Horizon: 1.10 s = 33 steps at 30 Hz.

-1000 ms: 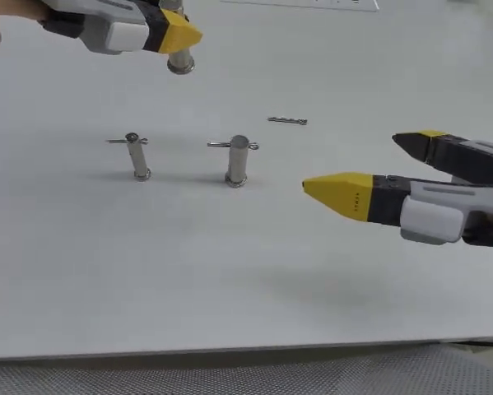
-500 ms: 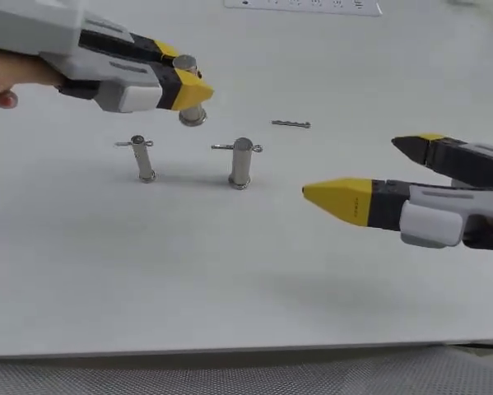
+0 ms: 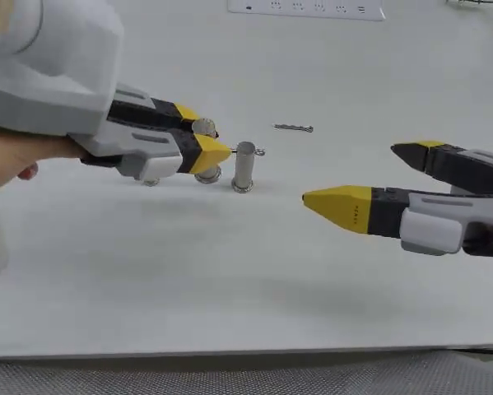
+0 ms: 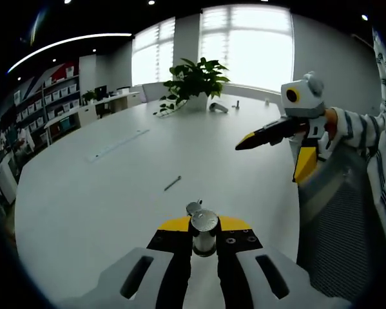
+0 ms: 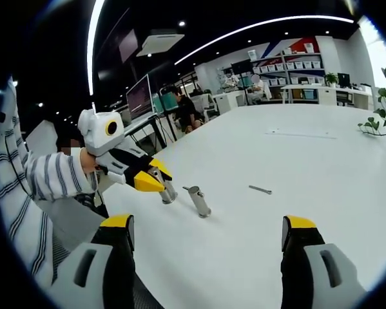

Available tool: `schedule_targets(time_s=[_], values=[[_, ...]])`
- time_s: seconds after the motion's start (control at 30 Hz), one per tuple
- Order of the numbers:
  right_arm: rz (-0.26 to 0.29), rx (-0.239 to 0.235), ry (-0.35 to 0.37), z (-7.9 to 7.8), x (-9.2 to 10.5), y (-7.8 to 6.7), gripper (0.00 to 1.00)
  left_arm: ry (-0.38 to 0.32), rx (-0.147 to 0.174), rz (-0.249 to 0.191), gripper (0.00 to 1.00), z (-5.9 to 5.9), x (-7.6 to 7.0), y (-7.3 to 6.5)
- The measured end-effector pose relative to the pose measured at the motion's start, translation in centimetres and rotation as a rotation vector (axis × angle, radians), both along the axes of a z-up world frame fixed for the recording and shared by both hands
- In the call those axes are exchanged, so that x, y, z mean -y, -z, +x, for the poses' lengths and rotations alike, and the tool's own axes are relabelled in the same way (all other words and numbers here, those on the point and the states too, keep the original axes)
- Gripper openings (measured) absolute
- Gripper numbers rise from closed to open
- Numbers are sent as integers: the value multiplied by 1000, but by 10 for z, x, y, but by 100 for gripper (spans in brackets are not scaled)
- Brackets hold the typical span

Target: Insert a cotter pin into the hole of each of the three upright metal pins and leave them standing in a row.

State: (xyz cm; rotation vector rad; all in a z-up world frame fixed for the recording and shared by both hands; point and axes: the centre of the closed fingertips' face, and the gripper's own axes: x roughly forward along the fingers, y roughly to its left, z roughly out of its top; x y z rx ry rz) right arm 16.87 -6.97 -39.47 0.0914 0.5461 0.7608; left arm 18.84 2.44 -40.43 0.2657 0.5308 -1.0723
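Observation:
My left gripper (image 3: 211, 140) is shut on an upright metal pin (image 3: 205, 129), whose base (image 3: 208, 174) sits at or just above the white table. Its jaws clamp the pin (image 4: 204, 233) at mid-height. Just right of it stands a second pin (image 3: 244, 165) with a cotter pin through its head. Only the base of a third pin (image 3: 151, 181) shows from behind the left gripper. A loose cotter pin (image 3: 293, 127) lies flat farther back. My right gripper (image 3: 353, 174) hovers open at the right, holding nothing. In the right gripper view the held pin (image 5: 167, 192) and the second pin (image 5: 199, 201) stand side by side.
A white power strip (image 3: 306, 8) lies at the table's far edge (image 3: 147, 16). The near edge (image 3: 230, 352) runs along the bottom of the head view. A potted plant (image 4: 193, 80) stands far across the table, and a person's striped sleeve (image 5: 44, 183) holds the left gripper.
The left gripper has carried its pin from behind the row down and toward me, to just left of the second pin, and now covers the third pin. The right gripper has stayed put.

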Motion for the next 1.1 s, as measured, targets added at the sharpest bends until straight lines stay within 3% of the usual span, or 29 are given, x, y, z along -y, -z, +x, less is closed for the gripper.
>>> schedule_targets(time_s=[0.17,0.43,0.5,0.8,1.1], values=[[0,-3,-2,-1,0,1,94,-11,-7,5,10,-9,8,5],[-6,-8,-19,-4,-2,3,94,3,5,59,10,-13,15,22],[-5,-11,-29,-5,-4,4,95,4,-2,64,10,-18,23,25],[-3,-22,-41,-6,-3,9,95,-16,-24,66,10,-15,24,39],[-2,-28,-45,-7,-1,11,95,-9,-23,82,10,-16,28,47]])
